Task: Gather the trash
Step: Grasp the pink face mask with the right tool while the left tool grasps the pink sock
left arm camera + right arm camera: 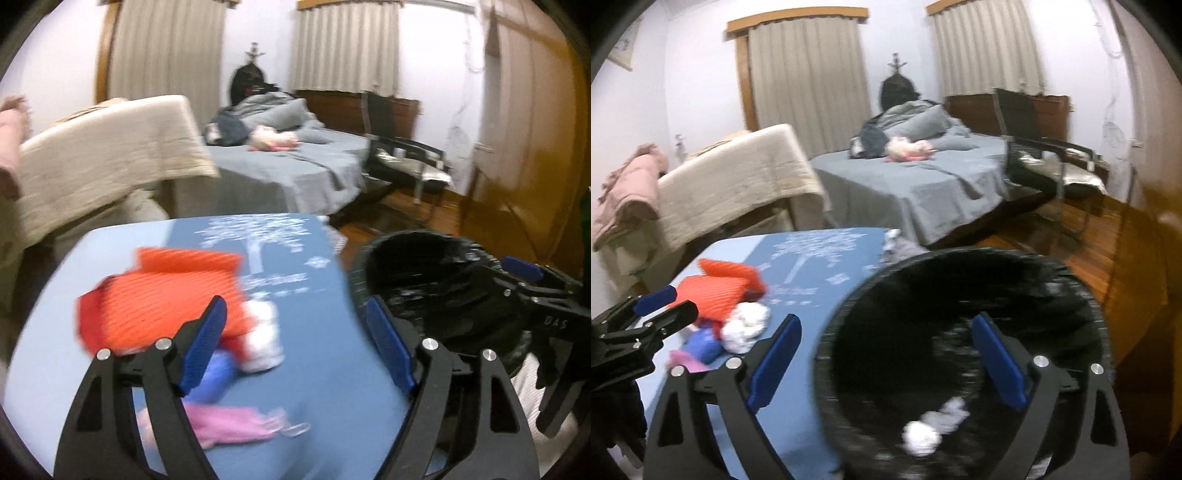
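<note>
A blue surface [303, 369] printed with a white tree motif and blurred lettering carries a small heap of trash: one orange ribbed piece [162, 299] that looks like folded corrugated paper or fabric, one crumpled white paper wad [264, 338] just beside its right edge, one rounded blue-violet lump [218, 373] partly under the orange piece, and one flat, wrinkled pink wrapper [229, 430] nearest the camera. The left tongs [297, 345] hang over this heap with their two blue ribbed pads spread wide and nothing between them; the left pad overlaps the orange piece in the view, but whether it touches cannot be told through the blur. Right of the surface, touching or just beside its edge, stands a round bin [960, 325] lined with a glossy black plastic bag [424, 273]. The right tongs [886, 363] are held above the bin's mouth, also gaping wide and gripping nothing. Inside the bin, low in the right wrist view, lie two pale crumpled pieces: a white ball [919, 437] and a greyish-white scrap [949, 411] touching it. Behind are a bed [923, 192] with a smooth grey-blue sheet, a beige quilted cover [738, 181] draped over furniture, a black chair [1038, 155], two sets of pleated beige curtains [809, 81] and a wooden plank floor [1089, 236].
</note>
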A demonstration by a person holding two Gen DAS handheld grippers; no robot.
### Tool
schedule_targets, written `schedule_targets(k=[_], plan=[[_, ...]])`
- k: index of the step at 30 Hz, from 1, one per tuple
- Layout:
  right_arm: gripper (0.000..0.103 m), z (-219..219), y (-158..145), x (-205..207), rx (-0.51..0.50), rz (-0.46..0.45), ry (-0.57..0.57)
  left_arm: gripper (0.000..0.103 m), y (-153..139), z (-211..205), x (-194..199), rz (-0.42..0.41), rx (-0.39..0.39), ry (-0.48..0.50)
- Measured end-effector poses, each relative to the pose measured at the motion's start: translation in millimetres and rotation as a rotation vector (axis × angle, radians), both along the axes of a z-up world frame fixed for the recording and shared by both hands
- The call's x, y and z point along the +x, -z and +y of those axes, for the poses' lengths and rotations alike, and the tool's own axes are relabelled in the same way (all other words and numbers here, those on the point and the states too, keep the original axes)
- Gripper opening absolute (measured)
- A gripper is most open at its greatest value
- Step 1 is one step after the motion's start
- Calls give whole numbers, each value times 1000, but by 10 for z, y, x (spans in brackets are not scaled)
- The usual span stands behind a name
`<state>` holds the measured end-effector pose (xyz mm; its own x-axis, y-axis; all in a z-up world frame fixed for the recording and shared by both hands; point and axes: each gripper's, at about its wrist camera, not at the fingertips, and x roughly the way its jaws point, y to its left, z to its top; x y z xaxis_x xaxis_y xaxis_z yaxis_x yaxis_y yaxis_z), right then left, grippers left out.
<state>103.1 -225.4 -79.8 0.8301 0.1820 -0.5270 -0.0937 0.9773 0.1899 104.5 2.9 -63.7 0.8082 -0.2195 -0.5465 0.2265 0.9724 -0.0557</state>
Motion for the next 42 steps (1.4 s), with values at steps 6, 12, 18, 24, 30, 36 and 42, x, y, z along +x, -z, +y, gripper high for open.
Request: schedule_targets(k=[6,12,18,24,30,36,42], plan=[[93,575,63,-3,9,2,-125,76,26,625,-171,3,25,-122],[93,1061,159,-12,3,9,-229,76,141,1048,-276,19,23,-214],[91,1433,277,-34,-25,13,-311,76,272,1235,-305,42,24,-251],[84,1715,438,-19,-48,54,-377,76,385,1344,-331,66,23,-271],[73,1931,593,-6,-83,109,-444,74,436,1459,-334,85,12,-289],[42,2002,695,79,-79,182,-488,74,486,1466,-337,101,-4,-284],[8,1992,709,80,-57,202,-527,74,517,1381,-305,124,-9,-257]])
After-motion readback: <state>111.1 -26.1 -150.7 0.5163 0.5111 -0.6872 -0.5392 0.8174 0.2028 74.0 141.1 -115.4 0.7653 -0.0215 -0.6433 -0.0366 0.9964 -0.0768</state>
